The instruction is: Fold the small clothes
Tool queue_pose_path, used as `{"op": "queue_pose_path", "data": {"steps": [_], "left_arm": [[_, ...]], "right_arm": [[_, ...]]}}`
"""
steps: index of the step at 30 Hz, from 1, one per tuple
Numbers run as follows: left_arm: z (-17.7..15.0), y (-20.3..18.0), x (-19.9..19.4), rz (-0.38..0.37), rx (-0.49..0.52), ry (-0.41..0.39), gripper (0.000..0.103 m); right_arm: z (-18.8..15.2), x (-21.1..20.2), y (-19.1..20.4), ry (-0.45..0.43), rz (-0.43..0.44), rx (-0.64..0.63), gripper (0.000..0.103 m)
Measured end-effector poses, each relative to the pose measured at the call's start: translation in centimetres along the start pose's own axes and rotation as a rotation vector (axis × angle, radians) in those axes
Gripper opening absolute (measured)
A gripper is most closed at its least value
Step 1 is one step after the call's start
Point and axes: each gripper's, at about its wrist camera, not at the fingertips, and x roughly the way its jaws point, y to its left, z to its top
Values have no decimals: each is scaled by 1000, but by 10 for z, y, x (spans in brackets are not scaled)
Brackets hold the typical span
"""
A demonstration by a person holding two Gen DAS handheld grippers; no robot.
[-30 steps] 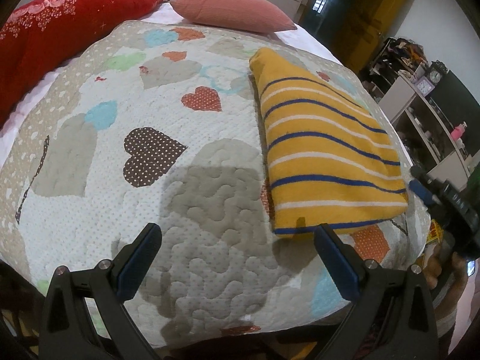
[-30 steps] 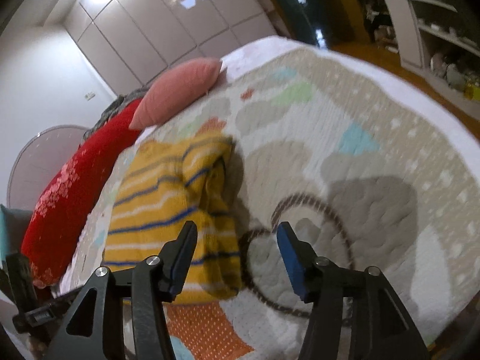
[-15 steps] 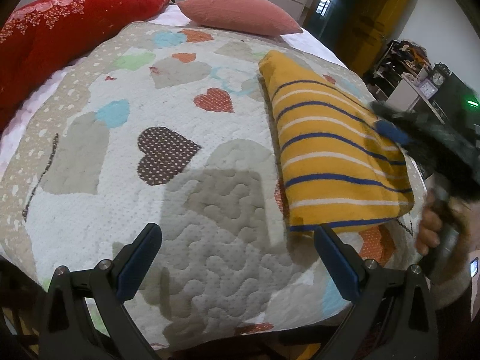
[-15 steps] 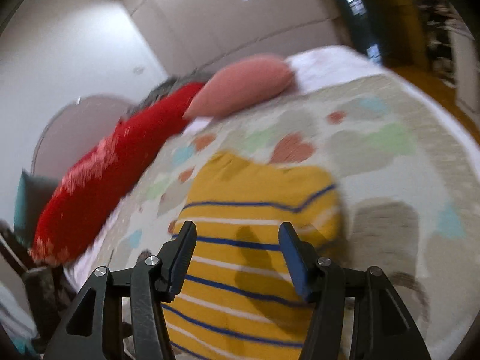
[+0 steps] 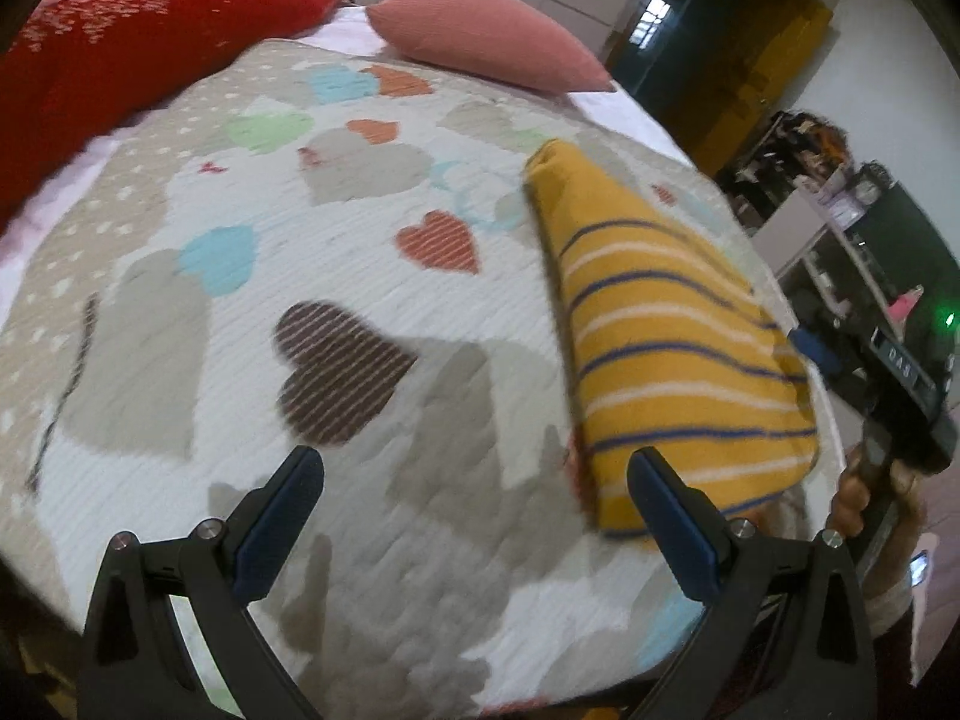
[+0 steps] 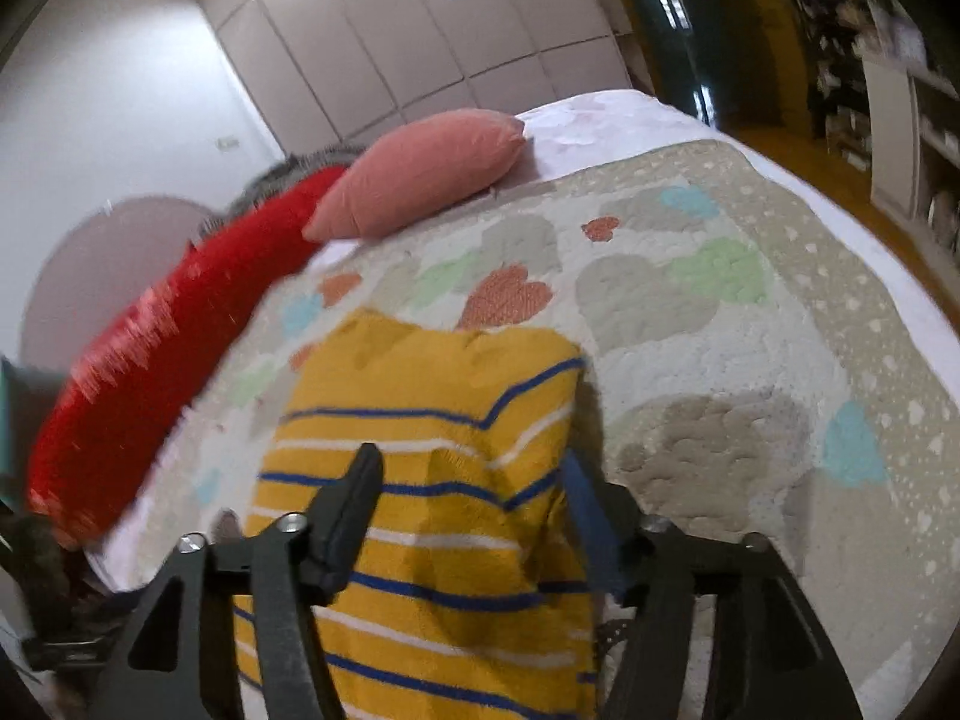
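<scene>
A yellow top with blue and white stripes (image 5: 660, 330) lies folded on the right part of the heart-patterned quilt (image 5: 360, 360). My left gripper (image 5: 474, 471) is open and holds nothing; it hovers over the quilt, its right finger (image 5: 666, 516) just in front of the top's near corner. My right gripper (image 6: 471, 471) hangs over the near half of the top (image 6: 432, 396). Its jaws are opening, and the cloth lies under them with no pad pressing on it. In the left wrist view its black body (image 5: 906, 372) and the hand holding it (image 5: 864, 492) show at the right edge.
A long red pillow (image 5: 150, 48) and a pink cushion (image 5: 480, 42) lie at the head of the bed. White wardrobe doors (image 6: 420, 48) stand behind them. Shelves with clutter (image 5: 840, 240) and a dark doorway (image 5: 690, 30) are past the bed's right side.
My right gripper swung left from the bare quilt to over the striped top, and its jaws widened. My left gripper shifted slightly; the top now sits closer to its right finger.
</scene>
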Motion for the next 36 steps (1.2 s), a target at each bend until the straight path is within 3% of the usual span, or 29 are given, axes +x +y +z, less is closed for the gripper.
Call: {"op": "queue_pose_path", "data": {"steps": [4, 7, 9, 13, 15, 17, 20, 24, 26, 28, 30, 32, 34, 36], "left_arm": [[23, 0, 26, -65, -2, 12, 101], [40, -8, 52, -179, 17, 65, 101], [47, -21, 69, -236, 57, 97, 101], [53, -47, 112, -371, 77, 206, 101], [53, -56, 122, -369, 85, 214, 101], [58, -61, 121, -402, 80, 214, 84], [72, -59, 110, -415, 37, 188, 74], [97, -57, 96, -409, 29, 126, 73], [109, -56, 97, -362, 32, 121, 75], [114, -53, 107, -265, 30, 120, 76], [111, -48, 123, -144, 44, 139, 77], [103, -43, 128, -148, 34, 148, 82], [97, -38, 120, -172, 11, 131, 82], [92, -40, 102, -148, 37, 86, 82]], "right_arm": [[3, 16, -15, 33, 19, 67, 84], [1, 39, -20, 83, 13, 72, 84], [-1, 58, -25, 132, 52, 98, 85], [-2, 88, -34, 189, 211, 185, 85], [-1, 98, -34, 204, 259, 216, 76], [0, 102, -31, 223, 305, 239, 65], [8, 100, -21, 209, 342, 232, 53], [34, 92, 0, 148, 402, 196, 48], [47, 95, 12, 129, 392, 158, 48], [51, 107, 16, 133, 347, 146, 52], [47, 126, 11, 166, 236, 146, 60], [36, 143, -4, 201, 161, 183, 67], [31, 138, -13, 175, 208, 234, 69], [31, 125, -12, 140, 199, 227, 70]]}}
